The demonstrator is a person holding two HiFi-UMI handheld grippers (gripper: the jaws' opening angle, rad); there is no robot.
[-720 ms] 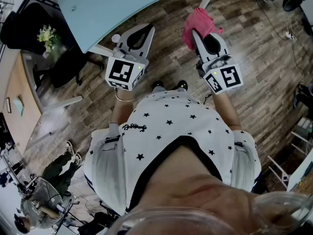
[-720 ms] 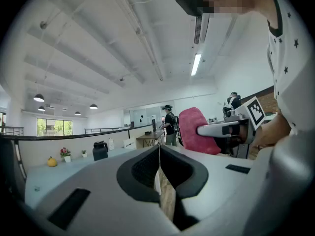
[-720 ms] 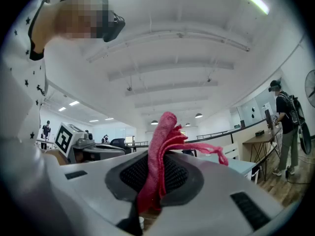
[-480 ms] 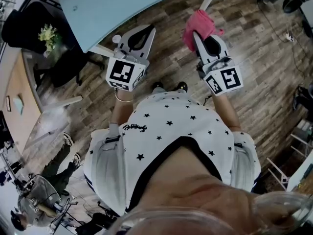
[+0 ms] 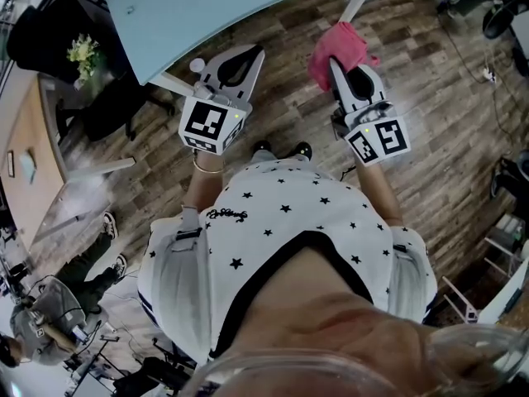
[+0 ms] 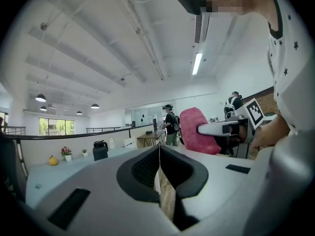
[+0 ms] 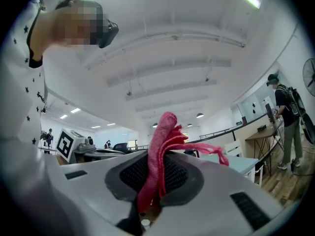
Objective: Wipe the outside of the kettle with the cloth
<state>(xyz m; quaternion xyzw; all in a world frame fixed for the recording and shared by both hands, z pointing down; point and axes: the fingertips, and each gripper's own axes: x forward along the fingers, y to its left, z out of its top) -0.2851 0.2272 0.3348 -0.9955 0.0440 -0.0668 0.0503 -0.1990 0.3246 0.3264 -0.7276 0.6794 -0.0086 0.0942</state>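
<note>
One cloth (image 7: 160, 151), pink, is pinched in the closed jaws of the right gripper (image 7: 156, 173) and stands up out of them, over the wood floor (image 5: 430, 98) near the table (image 5: 207, 7). Left gripper (image 6: 159, 156): I read jaws together, nothing between. Only the left gripper view shows the dark kettle (image 6: 100, 150), upright on the tabletop, well apart from the cloth; the head view misses it. Against 0.7 s ago, both grippers sit almost unchanged.
</note>
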